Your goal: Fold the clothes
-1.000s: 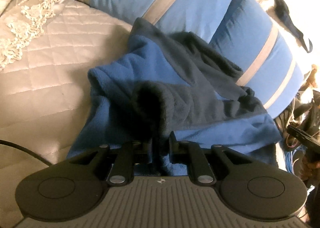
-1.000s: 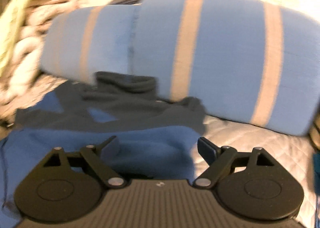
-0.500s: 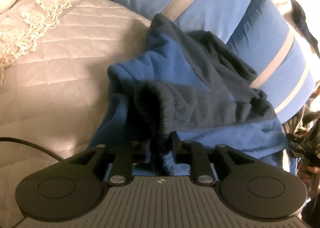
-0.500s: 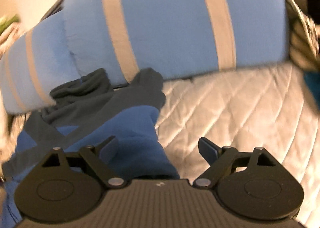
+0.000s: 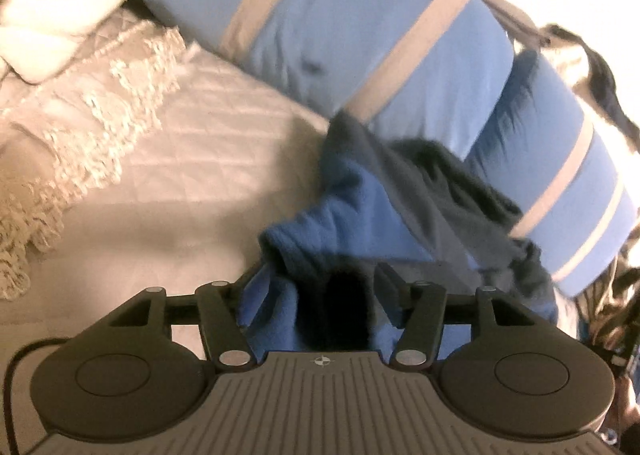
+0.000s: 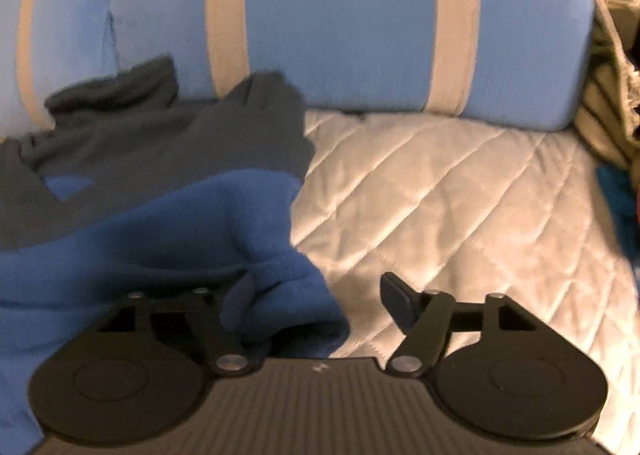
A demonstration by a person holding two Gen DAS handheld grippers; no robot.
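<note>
Left wrist view: one fleece top [image 5: 360, 199], blue with dark grey panels, lies crumpled on the quilted bedcover [image 5: 192, 159]. Its long axis runs from the near edge of the view up and to the right, and the dark grey collar end rests against the striped pillows [image 5: 360, 27]. Two pillows are visible, both blue with beige stripes, placed end to end. One lace-edged cloth [image 5: 100, 123] lies at the left, well apart from the top. The left gripper [image 5: 316, 287] stands with its jaws spread apart. A dark cuff of the top sits between the jaws; contact with the fingers cannot be confirmed.

Right wrist view: the same fleece top [image 6: 160, 215] fills the left half, with the grey part toward the pillows [image 6: 340, 15] and the blue part toward the camera. The bare bedcover [image 6: 460, 195] fills the right half. The right gripper [image 6: 316, 295] has its jaws wide apart. A blue fold of the top lies over the left finger [image 6: 238, 297]; the right finger is above bare bedcover.
</note>
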